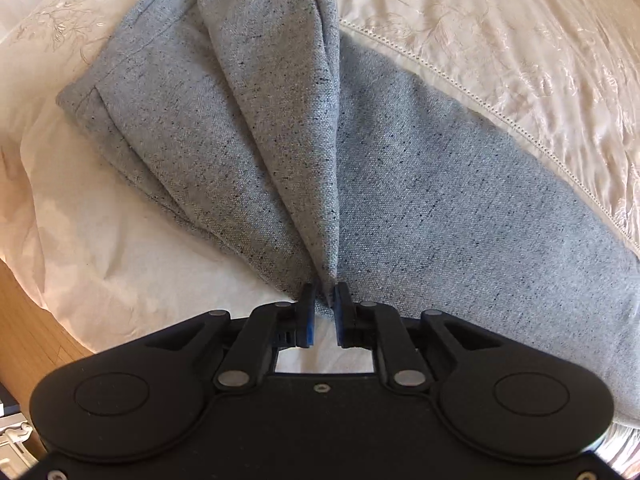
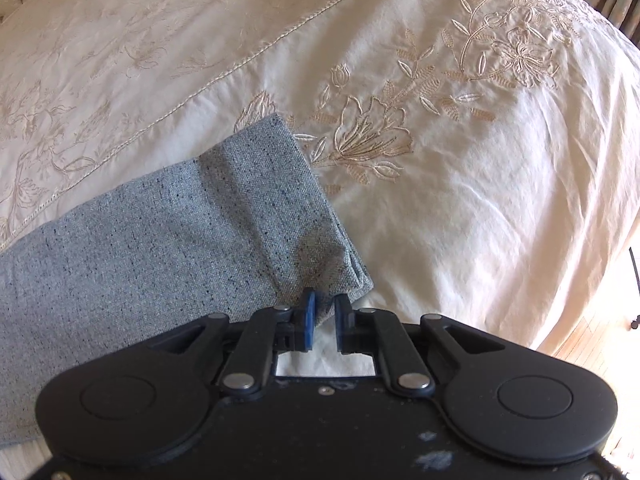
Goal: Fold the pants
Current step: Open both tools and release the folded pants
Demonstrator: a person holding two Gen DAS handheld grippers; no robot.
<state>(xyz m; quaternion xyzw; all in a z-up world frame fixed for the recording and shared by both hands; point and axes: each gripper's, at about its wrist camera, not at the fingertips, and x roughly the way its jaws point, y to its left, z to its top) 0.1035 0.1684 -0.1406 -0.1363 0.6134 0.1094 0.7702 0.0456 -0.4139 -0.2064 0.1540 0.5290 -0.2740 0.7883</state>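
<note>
One bedspread [image 2: 460,208], cream, embroidered. Pants [image 1: 420,200], grey, lay across it, legs stacked, one ridge raised. Left gripper [image 1: 323,300] stood slightly parted astride that ridge; right gripper [image 2: 323,312] likewise at the hem corner, neither pinching. Risk: loosened cloth could slump, skewing the fold.

Pants [image 1: 248,128] grey-blue, dark-flecked; bedspread [image 2: 460,200] cream, beige floral embroidery; tool pads [image 2: 308,318] blue.

Bed with cream embroidered bedspread [image 2: 460,200], grey speckled pants [image 1: 400,184] lying flat on it, partly folded
</note>
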